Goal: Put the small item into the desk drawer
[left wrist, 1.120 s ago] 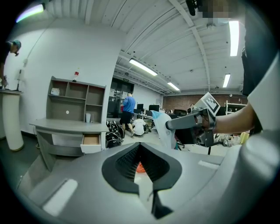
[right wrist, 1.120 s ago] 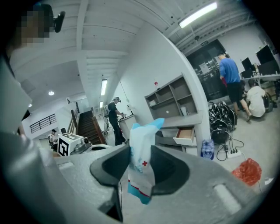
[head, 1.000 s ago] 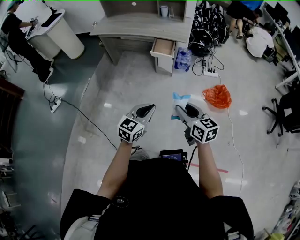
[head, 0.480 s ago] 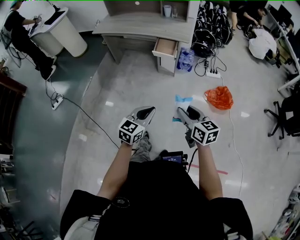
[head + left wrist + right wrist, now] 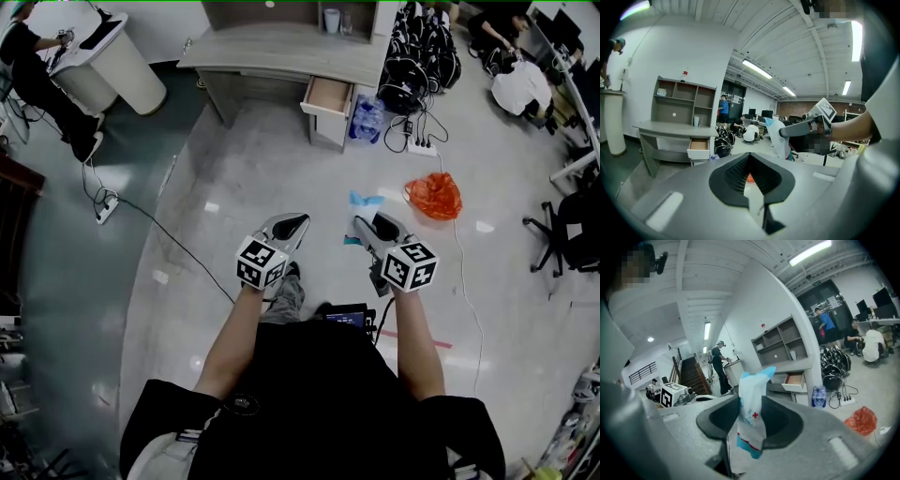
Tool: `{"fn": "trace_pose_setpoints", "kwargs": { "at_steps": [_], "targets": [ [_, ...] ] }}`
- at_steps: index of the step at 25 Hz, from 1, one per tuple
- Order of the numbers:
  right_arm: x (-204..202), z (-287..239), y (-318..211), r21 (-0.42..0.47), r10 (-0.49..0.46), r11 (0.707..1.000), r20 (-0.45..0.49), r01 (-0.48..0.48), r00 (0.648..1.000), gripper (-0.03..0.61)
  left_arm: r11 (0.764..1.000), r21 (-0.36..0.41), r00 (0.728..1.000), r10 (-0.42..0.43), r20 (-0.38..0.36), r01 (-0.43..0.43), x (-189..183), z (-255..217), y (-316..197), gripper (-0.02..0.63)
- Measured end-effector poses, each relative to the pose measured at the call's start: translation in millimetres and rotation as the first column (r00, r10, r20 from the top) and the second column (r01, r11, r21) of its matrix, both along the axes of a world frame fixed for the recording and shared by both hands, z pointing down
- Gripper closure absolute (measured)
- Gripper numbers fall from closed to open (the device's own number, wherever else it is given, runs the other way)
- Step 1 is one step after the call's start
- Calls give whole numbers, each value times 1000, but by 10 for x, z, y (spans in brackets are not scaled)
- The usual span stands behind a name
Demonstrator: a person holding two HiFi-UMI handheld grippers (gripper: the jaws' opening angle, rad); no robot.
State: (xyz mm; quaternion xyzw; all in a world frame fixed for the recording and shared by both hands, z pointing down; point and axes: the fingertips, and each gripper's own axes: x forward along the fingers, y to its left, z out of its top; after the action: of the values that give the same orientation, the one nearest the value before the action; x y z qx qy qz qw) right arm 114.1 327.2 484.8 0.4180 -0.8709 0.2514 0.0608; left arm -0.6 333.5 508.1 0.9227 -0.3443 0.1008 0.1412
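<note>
My right gripper (image 5: 367,227) is shut on a small white and blue packet (image 5: 752,414) with a red cross, which stands upright between the jaws; its blue edge (image 5: 366,199) shows past the fingertips. My left gripper (image 5: 292,223) is held level beside it, shut with nothing in it. The grey desk (image 5: 281,49) stands well ahead across the floor. Its wooden drawer (image 5: 328,95) is pulled open at the desk's right end, also seen as the drawer (image 5: 794,379) in the right gripper view and the drawer (image 5: 698,145) in the left gripper view.
An orange plastic bag (image 5: 434,195) lies on the floor ahead right. Water bottles (image 5: 367,118), a power strip (image 5: 421,145) and black bags (image 5: 418,54) sit right of the desk. A cable (image 5: 169,230) crosses the floor at left. An office chair (image 5: 561,234) stands right.
A leg has stepped forward under the grippers. Both grippers stay held out in front, the packet still in the right one.
</note>
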Motion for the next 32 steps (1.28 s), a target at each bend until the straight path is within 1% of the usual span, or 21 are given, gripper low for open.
{"fn": "trace_pose_setpoints", "kwargs": {
  "at_steps": [7,16,23,32],
  "targets": [
    [-110,7,-372,-4,27,1000,-16,-27,1000,426,999,-4,999,32,-19,-33,-82,20,-426,614],
    [-342,30,-1043,-17,66,998,-33,-66,997,426,997,-18,996,80,-42,-81,-264,58,-1164,614],
    [-574,35,-1492,-25,107,994,-45,-108,993,426,990,-24,989,138,-49,-139,-451,64,-1657,614],
    [-800,-7,-1831,-19,156,987,-56,-157,986,426,980,-35,979,195,-64,-197,-645,80,-2017,613]
  ]
}}
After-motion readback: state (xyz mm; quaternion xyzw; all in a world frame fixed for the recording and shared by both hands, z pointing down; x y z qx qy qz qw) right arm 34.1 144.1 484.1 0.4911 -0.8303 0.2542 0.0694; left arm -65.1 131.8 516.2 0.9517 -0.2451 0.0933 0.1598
